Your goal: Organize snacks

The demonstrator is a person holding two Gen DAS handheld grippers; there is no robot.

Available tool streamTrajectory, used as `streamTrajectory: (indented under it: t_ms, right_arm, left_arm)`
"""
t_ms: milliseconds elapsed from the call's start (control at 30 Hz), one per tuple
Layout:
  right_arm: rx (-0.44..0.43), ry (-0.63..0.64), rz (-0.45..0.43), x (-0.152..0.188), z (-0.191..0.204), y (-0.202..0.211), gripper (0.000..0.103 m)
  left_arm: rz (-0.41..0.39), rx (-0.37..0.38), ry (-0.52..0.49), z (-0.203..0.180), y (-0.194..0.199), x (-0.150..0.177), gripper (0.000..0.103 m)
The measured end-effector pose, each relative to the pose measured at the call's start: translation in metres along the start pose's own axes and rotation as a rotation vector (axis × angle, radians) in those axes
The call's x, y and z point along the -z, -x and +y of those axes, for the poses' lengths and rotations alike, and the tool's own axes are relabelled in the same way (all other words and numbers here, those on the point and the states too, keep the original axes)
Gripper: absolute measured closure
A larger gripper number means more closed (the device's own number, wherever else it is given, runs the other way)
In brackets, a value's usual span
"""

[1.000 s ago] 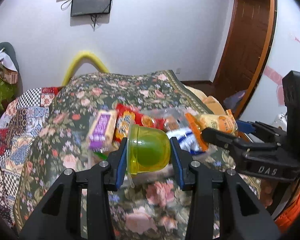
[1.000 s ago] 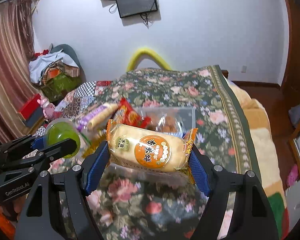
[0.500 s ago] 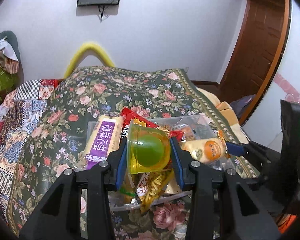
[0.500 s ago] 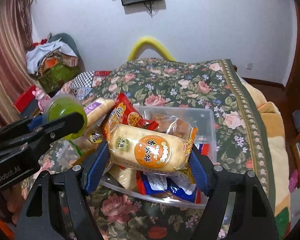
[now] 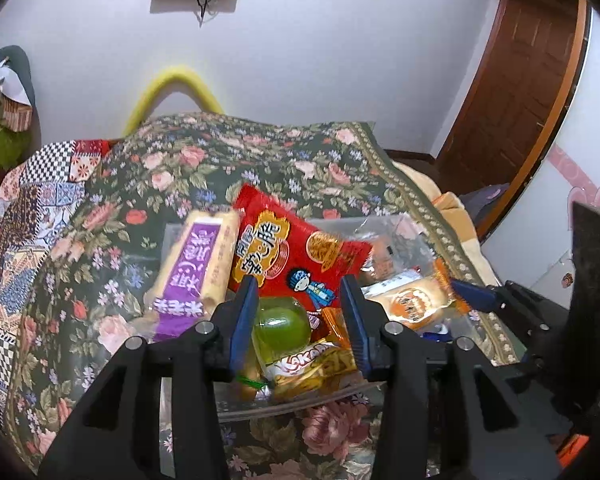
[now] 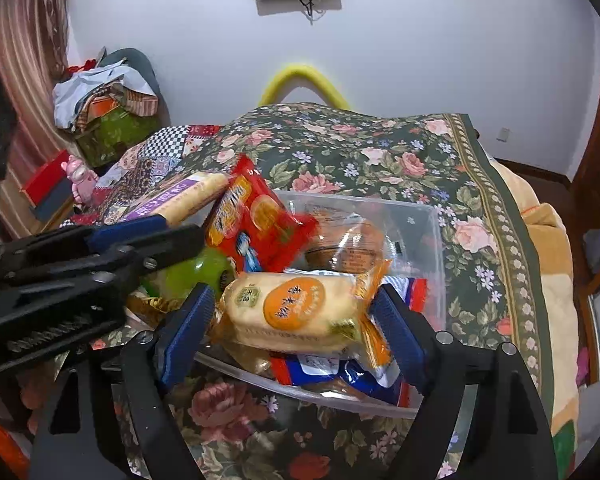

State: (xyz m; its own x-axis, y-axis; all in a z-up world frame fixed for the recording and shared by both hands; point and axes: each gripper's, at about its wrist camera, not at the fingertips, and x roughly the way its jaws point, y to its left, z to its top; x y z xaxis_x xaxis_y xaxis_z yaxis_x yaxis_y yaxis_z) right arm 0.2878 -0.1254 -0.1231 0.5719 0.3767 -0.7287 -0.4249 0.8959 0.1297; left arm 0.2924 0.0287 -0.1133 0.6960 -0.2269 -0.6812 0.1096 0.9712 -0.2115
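Note:
A clear plastic bin (image 6: 434,220) full of snacks stands on the floral bedspread. My left gripper (image 5: 299,282) hangs over its near left part. The green jelly cup (image 5: 282,328) lies low among the packets, with a gap to the right pad. In the right wrist view the left gripper (image 6: 140,236) reaches in from the left over the cup (image 6: 192,276). My right gripper (image 6: 294,294) is over the near right part and its jaws are opening. The orange-labelled rice cracker pack (image 6: 296,312) lies tilted between them on the pile, pads no longer pressing.
A red packet (image 5: 296,248) and a purple-labelled pack (image 5: 198,264) lean at the bin's back left. A yellow Kakada packet (image 5: 312,364) lies near the front. Bedspread (image 6: 380,152) surrounds the bin. A clothes pile (image 6: 104,100) stands left and a wooden door (image 5: 520,80) right.
Both grippers came down over the bin. The green cup dropped out of the left pads into the snacks. The right jaws widened and the cracker pack sank and tilted.

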Motion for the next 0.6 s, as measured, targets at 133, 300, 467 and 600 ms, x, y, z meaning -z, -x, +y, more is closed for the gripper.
streamTrajectory:
  t_ms: [133,300,467,600]
  right_arm:
    - [-0.021,-0.038,-0.013,-0.001,-0.006,0.015,0.023]
    - [-0.013,-0.044,-0.072,-0.005,-0.007,0.051,0.023]
    - [0.006,-0.030,-0.174,-0.007,0.000,0.107,0.023]
    - [0.006,-0.021,-0.266,-0.004,0.009,0.158,0.021]
  left_arm:
    - [-0.038,-0.004,-0.011,-0.005,0.023,-0.002,0.061]
    - [-0.115,-0.008,-0.034,-0.018,0.068,-0.004,0.061]
    - [-0.216,-0.002,-0.048,-0.035,0.128,0.000,0.061]
    - [-0.282,-0.011,-0.061,-0.048,0.171,0.009,0.058]
